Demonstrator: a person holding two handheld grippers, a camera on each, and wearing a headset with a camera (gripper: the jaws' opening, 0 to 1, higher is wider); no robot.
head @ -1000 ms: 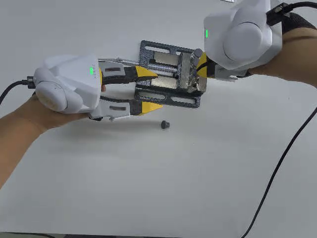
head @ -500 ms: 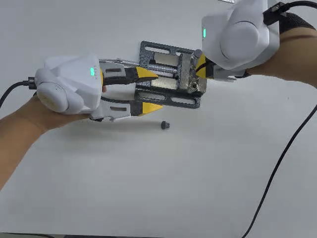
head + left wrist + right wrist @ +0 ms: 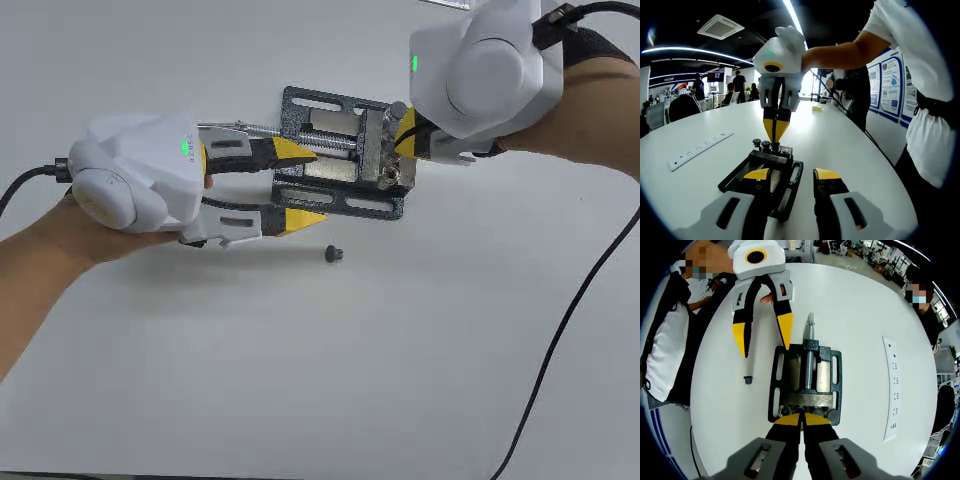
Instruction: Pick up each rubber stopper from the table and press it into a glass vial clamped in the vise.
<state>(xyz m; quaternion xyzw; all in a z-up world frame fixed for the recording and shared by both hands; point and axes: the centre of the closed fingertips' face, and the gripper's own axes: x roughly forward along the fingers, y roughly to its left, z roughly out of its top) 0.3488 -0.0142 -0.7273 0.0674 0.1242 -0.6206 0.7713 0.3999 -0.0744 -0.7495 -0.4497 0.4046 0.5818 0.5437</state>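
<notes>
- Risk: the right gripper [image 3: 405, 135], jaws pinched together with nothing visibly between them, pointed tip-down at the vial end of the vise [image 3: 340, 200]. We judged an off-axis push could skid off a cap or crack glass.
- The left gripper [image 3: 318, 183] stood agape, one jaw over the vise and one outside its rail. A nudge there could shift the vise on the bench [image 3: 300, 380].
- Loose rubber stopper [image 3: 333, 253]: small, dark and stubby, lying mid-bench just beside the vise, well apart from every edge.
- Glass vials [image 3: 771, 146]: a row of dark-capped tops; the glass was too small for us to judge.
</notes>
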